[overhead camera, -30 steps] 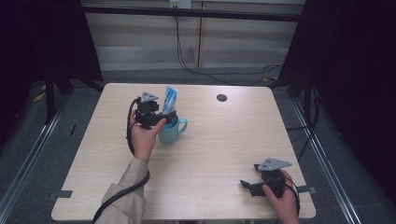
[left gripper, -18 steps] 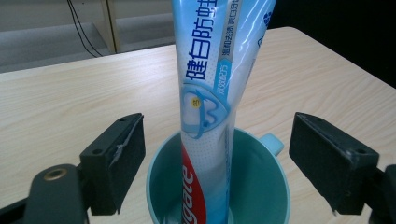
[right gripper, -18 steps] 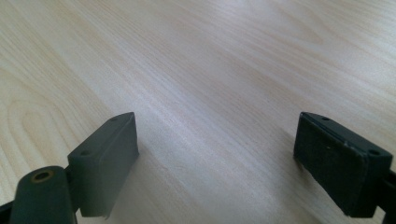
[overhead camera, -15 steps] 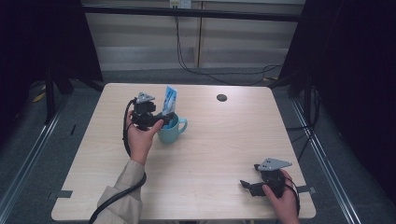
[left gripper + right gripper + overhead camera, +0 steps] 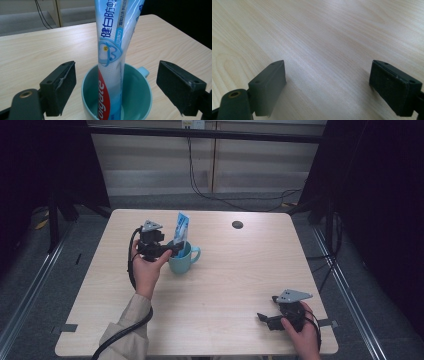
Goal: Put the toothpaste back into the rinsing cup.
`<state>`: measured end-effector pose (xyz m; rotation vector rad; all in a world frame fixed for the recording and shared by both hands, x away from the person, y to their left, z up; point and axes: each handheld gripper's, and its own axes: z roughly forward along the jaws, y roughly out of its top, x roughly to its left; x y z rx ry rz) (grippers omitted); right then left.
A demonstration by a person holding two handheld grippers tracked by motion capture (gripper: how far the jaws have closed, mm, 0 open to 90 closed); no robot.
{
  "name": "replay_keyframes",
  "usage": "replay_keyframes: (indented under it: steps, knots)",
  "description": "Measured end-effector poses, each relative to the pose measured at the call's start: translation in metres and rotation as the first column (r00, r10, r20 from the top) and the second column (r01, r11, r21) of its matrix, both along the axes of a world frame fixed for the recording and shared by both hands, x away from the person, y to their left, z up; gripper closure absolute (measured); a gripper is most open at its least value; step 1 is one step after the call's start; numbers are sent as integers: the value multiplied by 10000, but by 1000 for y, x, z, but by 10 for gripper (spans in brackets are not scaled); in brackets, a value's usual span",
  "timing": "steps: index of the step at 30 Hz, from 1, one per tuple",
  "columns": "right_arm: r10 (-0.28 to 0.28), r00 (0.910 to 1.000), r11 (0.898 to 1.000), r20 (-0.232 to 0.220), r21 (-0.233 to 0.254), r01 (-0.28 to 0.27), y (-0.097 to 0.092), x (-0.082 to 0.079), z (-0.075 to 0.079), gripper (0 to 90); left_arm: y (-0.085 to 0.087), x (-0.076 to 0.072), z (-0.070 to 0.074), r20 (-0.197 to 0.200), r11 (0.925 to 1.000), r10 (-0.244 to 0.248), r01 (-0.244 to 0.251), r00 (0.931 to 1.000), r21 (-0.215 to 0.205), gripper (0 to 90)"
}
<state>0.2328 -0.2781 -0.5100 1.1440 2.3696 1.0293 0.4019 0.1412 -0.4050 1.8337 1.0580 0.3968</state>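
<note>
My left tool (image 5: 176,249) hangs over the mug (image 5: 183,260), which stands on the desk (image 5: 235,270) toward its far left corner. Its 2 jaws have just been opening and now stand wide, pads clear of the toothpaste tube (image 5: 113,50) that stands upright in the mug (image 5: 117,95) between them. My right tool (image 5: 264,318) rests near the desk's near right corner, jaws spread wide over bare wood, holding nothing.

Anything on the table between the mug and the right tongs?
Nothing: in the high view, bare wood runs from the teal mug to the right tongs.
</note>
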Motion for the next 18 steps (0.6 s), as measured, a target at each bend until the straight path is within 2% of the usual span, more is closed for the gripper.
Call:
replay_keyframes:
  steps: [18]
  knots:
    - [-1,10000,10000,-1,2,1,0,0,0,132,12,-9,1,-105,9998,-153,152,9998,-108,156]
